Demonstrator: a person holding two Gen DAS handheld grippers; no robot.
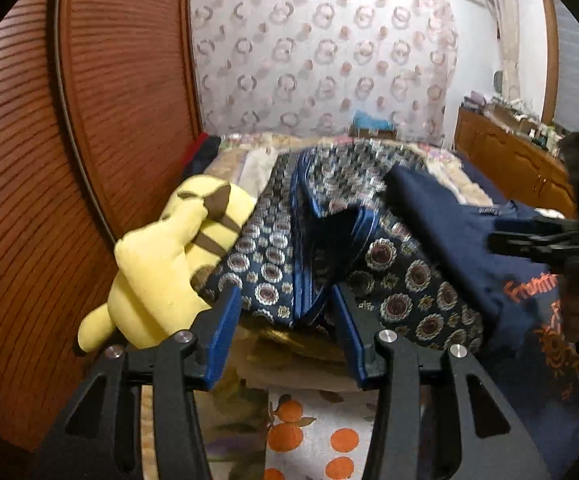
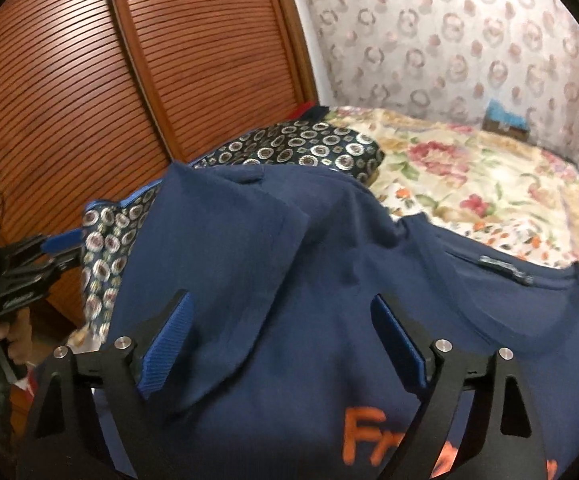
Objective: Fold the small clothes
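Observation:
A navy T-shirt point(image 2: 329, 264) with orange print lies on the bed, one sleeve folded over its front. It also shows at the right of the left wrist view point(image 1: 461, 236). My right gripper point(image 2: 285, 320) is open and empty, just above the shirt's chest. My left gripper point(image 1: 285, 304) is open and empty, facing a patterned navy cushion point(image 1: 389, 276). The left gripper also shows at the left edge of the right wrist view point(image 2: 49, 244). The right gripper shows as a dark blurred shape in the left wrist view point(image 1: 545, 240).
A yellow plush toy point(image 1: 169, 264) lies by the cushion against the brown slatted wardrobe doors point(image 2: 89, 80). A floral bedspread point(image 2: 469, 176) covers the bed. A wooden dresser point(image 1: 505, 160) stands at the far right. A patterned curtain point(image 1: 321, 56) hangs behind.

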